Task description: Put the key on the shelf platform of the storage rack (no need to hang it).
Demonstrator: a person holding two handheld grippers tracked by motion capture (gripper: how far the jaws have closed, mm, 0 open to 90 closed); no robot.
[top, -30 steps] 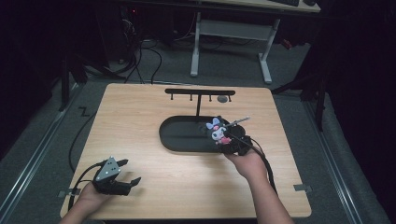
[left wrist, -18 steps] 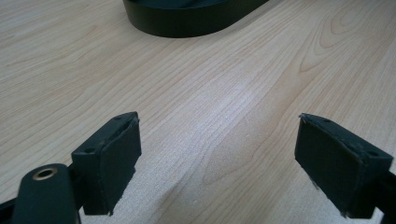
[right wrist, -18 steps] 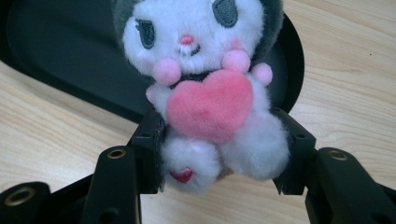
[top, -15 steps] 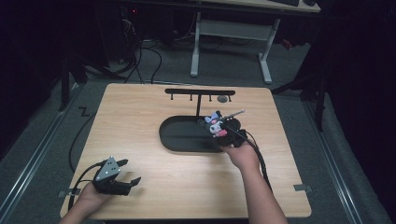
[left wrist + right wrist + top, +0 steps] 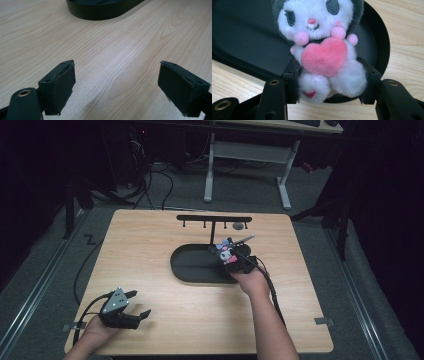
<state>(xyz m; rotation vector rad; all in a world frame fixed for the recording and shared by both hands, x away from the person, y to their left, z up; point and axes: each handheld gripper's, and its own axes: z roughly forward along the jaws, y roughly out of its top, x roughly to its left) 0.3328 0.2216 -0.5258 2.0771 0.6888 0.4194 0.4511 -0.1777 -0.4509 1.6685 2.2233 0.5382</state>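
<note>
- Right hand-held gripper [image 5: 329,82] is clamping a plush toy [image 5: 324,50], jaws pressing both sides of its lower body.
- Toy is sitting upright between the jaws, pink heart on its front, face toward the gripper's camera.
- Black oval tray [image 5: 249,45] is lying right behind and under the toy, near rim just ahead of the jaw tips; toy is probably hovering over the rim, contact hard to tell.
- Black hook rack [image 5: 214,220] is standing beyond the tray.
- Left hand-held gripper [image 5: 117,85] is resting wide open and empty on the bench [image 5: 120,45], tray well ahead of it.
</note>
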